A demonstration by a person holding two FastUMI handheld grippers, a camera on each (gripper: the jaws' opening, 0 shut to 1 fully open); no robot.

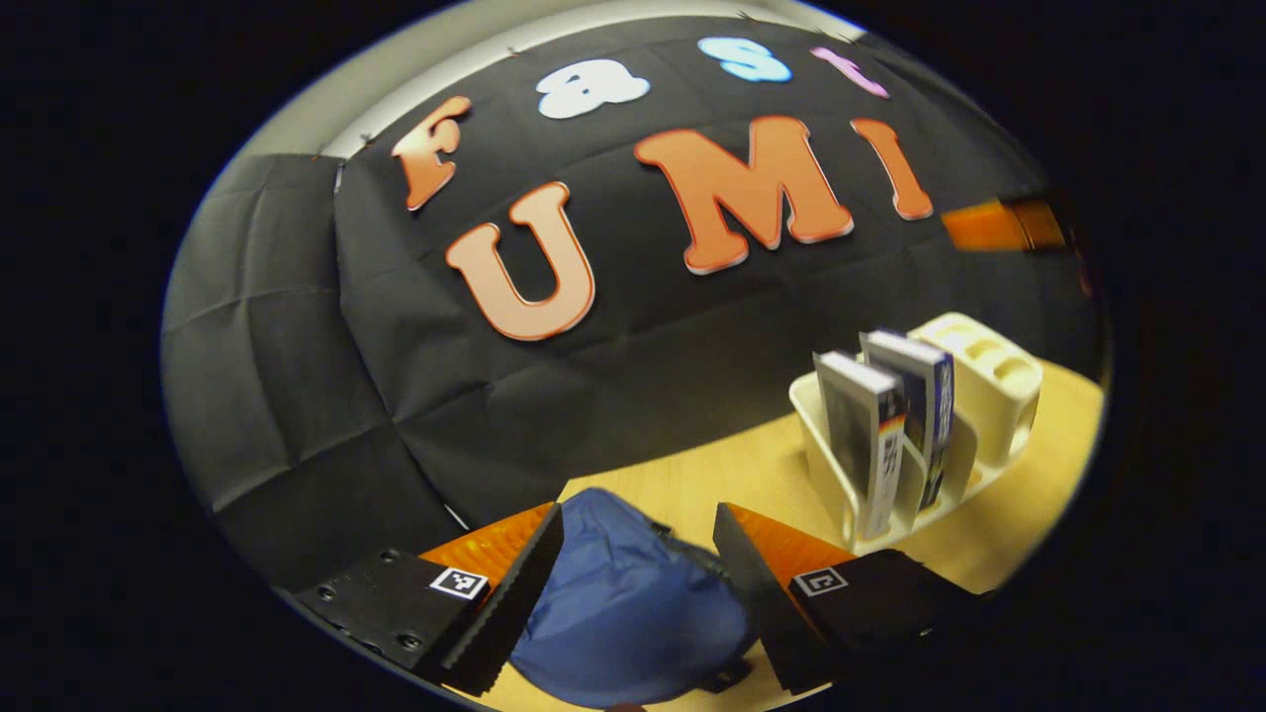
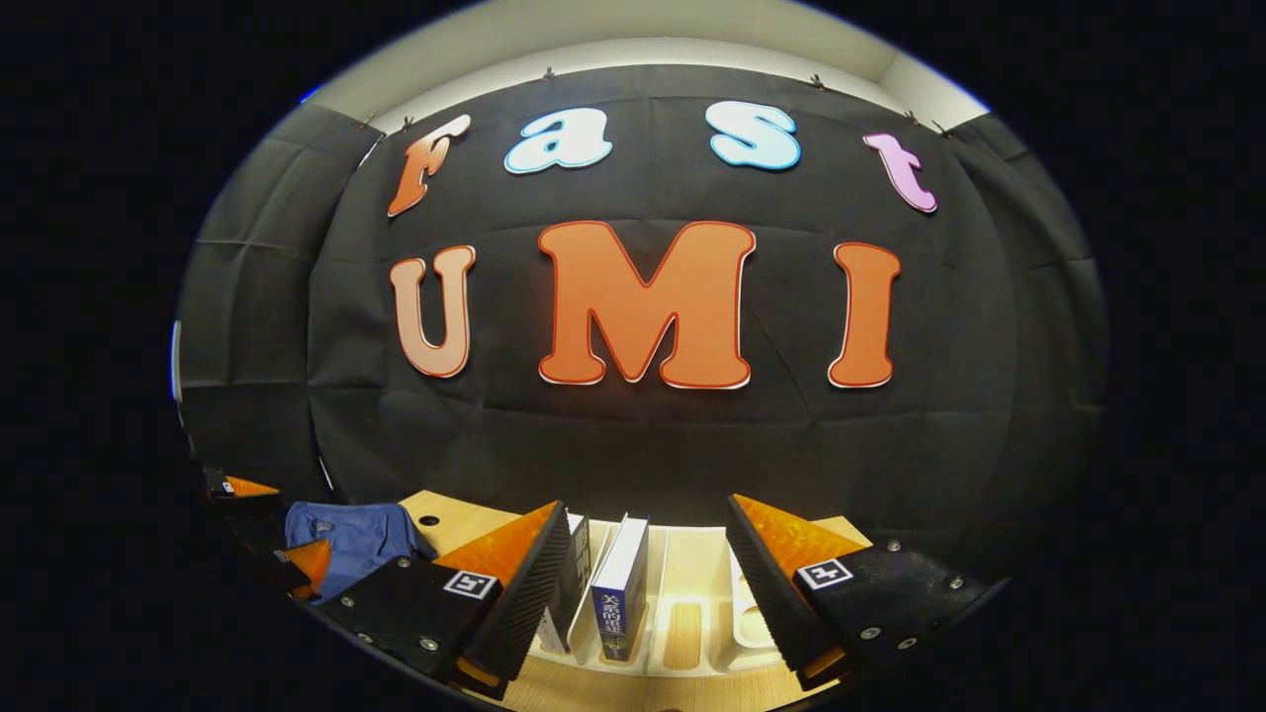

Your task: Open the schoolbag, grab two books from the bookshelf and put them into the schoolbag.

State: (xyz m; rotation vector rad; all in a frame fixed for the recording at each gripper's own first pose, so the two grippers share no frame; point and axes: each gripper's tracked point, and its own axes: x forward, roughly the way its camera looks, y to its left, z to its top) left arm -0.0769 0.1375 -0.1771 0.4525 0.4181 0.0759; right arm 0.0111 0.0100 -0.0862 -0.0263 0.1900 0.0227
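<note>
Blue schoolbag (image 1: 623, 613) beside cream bookshelf (image 1: 989, 386); two books (image 1: 895, 425) upright.

left tongs (image 1: 638, 583) gaping, right tongs (image 2: 648, 583) gaping, both level

A: What do the fingers of the left gripper (image 1: 638, 593) look like?
B: Two wedge-shaped fingers (image 1: 514, 603) with ribbed inner faces, each on a flat block with small screws and a square black-and-white marker.
A: And the right gripper (image 2: 648, 588)?
B: Same build: wedge fingers (image 2: 524, 593), screws, one square marker per block.
</note>
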